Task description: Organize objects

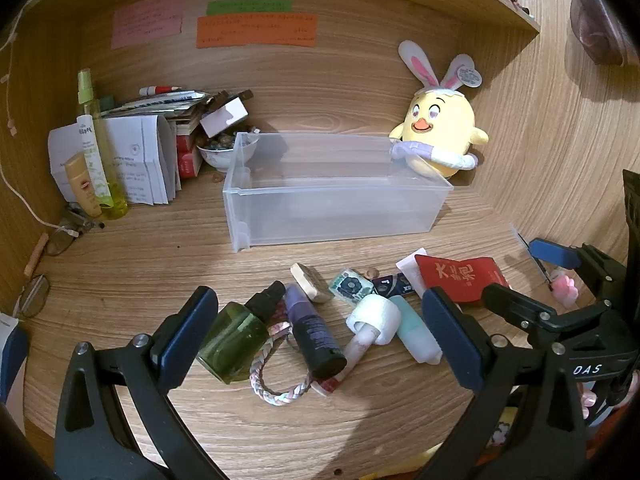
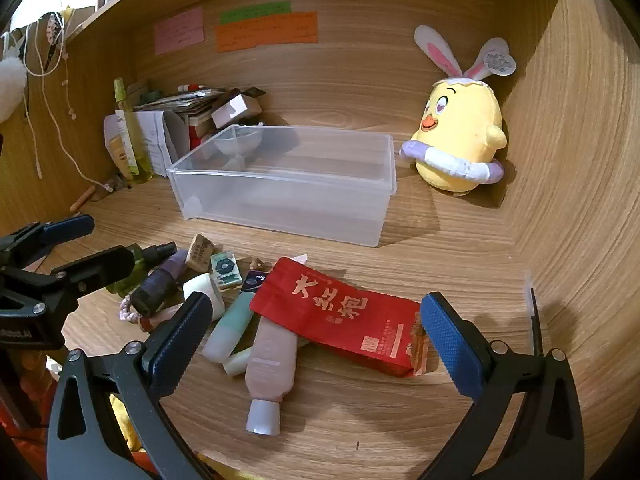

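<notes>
A clear plastic bin stands empty at the middle of the wooden desk. In front of it lies a heap of small items: a green bottle, a dark purple bottle, a braided ring, a mint tube, a red packet and a pink tube. My left gripper is open over the bottles. My right gripper is open around the red packet and pink tube. Neither holds anything.
A yellow chick plush sits at the back right beside the bin. Papers, boxes, a bowl and spray bottles crowd the back left corner. Glasses lie at the left. Shelf walls enclose both sides.
</notes>
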Available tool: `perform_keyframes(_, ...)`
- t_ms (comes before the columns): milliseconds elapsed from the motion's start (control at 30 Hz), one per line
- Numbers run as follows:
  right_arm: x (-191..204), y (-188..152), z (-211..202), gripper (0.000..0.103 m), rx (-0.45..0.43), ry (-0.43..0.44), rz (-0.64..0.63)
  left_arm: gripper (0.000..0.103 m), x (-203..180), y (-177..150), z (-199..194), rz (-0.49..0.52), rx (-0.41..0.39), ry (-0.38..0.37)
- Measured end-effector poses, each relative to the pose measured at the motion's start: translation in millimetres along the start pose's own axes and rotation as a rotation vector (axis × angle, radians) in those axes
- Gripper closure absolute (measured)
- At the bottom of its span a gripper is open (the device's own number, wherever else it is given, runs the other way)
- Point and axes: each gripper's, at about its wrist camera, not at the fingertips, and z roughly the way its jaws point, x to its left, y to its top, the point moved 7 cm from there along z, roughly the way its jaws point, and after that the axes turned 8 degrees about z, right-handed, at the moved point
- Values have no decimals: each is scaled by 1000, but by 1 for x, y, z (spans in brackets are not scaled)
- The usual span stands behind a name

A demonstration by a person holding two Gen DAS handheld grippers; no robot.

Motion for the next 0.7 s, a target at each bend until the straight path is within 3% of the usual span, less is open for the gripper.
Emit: perform_keyframes(700,2,3,0,0,3,12,-2,0,3,-1,3,-12,17,-11)
